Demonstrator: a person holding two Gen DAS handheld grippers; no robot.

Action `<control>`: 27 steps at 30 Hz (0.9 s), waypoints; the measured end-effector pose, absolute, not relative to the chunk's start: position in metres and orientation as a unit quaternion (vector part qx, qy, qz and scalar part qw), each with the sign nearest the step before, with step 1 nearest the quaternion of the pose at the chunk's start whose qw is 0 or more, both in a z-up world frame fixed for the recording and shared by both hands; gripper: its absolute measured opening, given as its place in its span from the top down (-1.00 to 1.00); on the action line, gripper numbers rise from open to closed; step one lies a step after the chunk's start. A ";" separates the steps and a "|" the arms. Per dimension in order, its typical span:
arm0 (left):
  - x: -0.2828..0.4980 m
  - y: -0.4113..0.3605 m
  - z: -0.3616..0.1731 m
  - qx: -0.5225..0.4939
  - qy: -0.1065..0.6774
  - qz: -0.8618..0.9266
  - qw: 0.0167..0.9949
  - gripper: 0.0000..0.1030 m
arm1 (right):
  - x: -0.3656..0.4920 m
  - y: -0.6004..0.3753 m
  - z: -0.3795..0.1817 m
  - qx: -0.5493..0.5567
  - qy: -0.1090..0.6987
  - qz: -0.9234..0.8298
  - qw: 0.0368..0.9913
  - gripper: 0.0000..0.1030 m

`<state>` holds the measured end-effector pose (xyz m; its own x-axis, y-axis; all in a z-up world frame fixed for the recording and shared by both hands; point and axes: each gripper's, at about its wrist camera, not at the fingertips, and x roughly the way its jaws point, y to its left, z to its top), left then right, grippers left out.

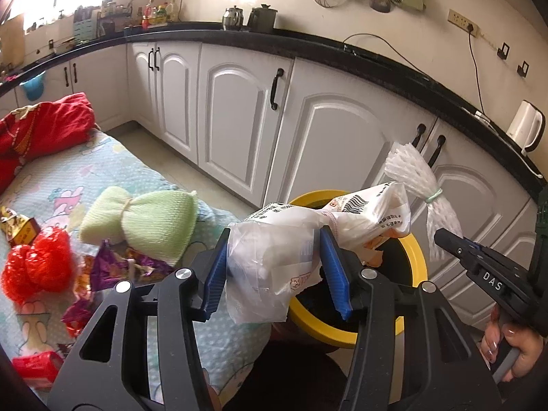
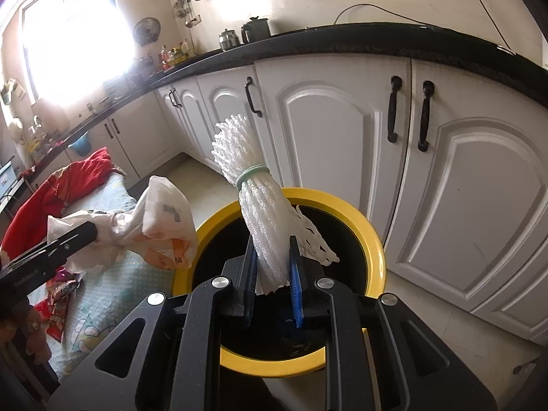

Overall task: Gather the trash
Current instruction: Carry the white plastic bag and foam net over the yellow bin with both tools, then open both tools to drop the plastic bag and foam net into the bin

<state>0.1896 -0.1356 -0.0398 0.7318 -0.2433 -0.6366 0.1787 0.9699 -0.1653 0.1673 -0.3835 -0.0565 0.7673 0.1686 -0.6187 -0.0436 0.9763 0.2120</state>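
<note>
My left gripper point(image 1: 274, 267) is shut on a crumpled white plastic wrapper point(image 1: 274, 253) and holds it at the rim of the yellow-rimmed trash bin point(image 1: 416, 250). The wrapper also shows in the right wrist view point(image 2: 150, 229). My right gripper point(image 2: 272, 274) is shut on a white foam net bundle point(image 2: 253, 212) tied with a green band, held upright above the bin point(image 2: 373, 239). The bundle shows in the left wrist view point(image 1: 411, 171), with the right gripper point(image 1: 441, 236) below it.
A table with a pale patterned cloth point(image 1: 68, 185) holds a green foam net point(image 1: 144, 222), a red foam net point(image 1: 37, 267), purple wrappers point(image 1: 113, 267), a red packet point(image 1: 37, 366) and red fabric point(image 1: 44, 126). White cabinets point(image 1: 239, 120) stand behind the bin.
</note>
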 end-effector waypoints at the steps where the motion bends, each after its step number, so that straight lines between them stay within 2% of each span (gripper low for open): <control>1: 0.191 -0.138 -0.041 -0.044 0.350 -0.113 0.929 0.17 | 0.168 -0.385 -0.058 0.094 0.338 0.055 0.935 0.68; 25: 0.216 -0.176 -0.085 -0.020 0.396 -0.116 0.911 0.08 | 0.183 -0.393 -0.095 0.101 0.382 0.033 0.918 0.62; 27: 0.217 -0.176 -0.085 -0.021 0.398 -0.116 0.910 0.01 | 0.183 -0.394 -0.096 0.104 0.383 0.032 0.917 0.43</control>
